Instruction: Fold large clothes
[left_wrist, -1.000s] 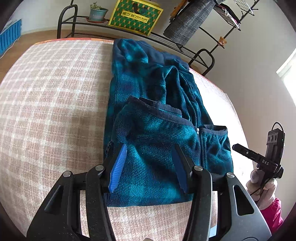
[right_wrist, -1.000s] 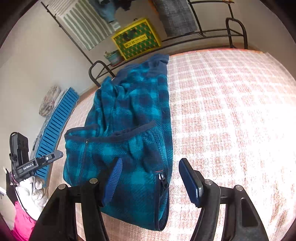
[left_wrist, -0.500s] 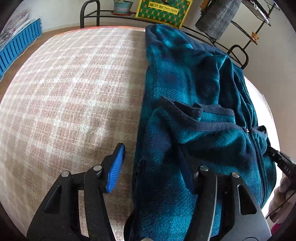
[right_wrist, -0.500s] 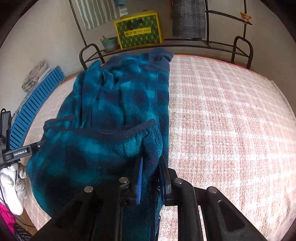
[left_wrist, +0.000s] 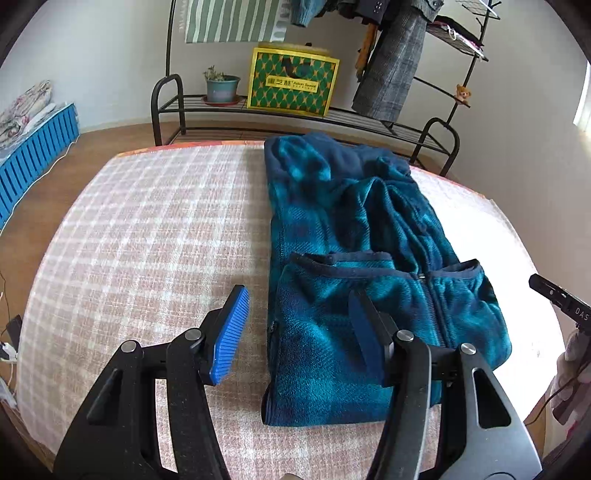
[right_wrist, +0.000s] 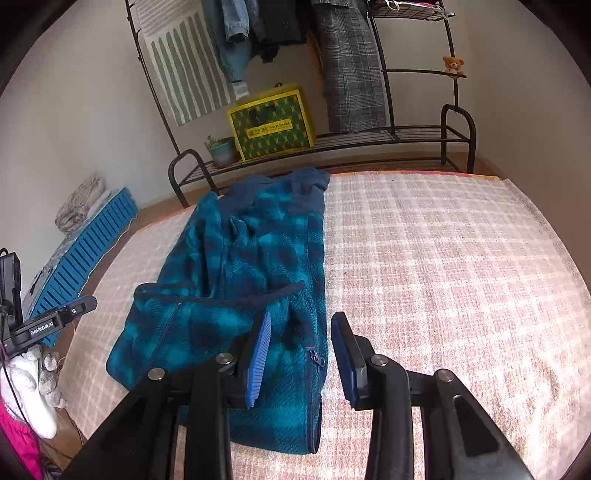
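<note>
- left gripper (left_wrist: 299, 325): jaws apart and closing, nothing clamped; hangs above the near left edge of the fleece jacket (left_wrist: 354, 266), pads clear of the cloth
- its left pad (left_wrist: 229, 334) is over bare checked cloth (left_wrist: 147, 229), its right pad over the folded-up hem
- right gripper (right_wrist: 301, 350): jaws at a narrower gap and opening, nothing gripped; hangs above the jacket's near right edge, side zipper (right_wrist: 314, 360) between the pads from this view
- jacket: teal/navy plaid, lies lengthwise straight ahead of both grippers, bottom part folded up over the body, collar at the far end
- beyond the jacket: black metal rack (left_wrist: 173, 96) with yellow-green box (left_wrist: 291, 86) and potted plant (left_wrist: 221, 86); clothes hanging above
- far left of the left gripper: blue slatted crate (left_wrist: 33, 144) on the floor
</note>
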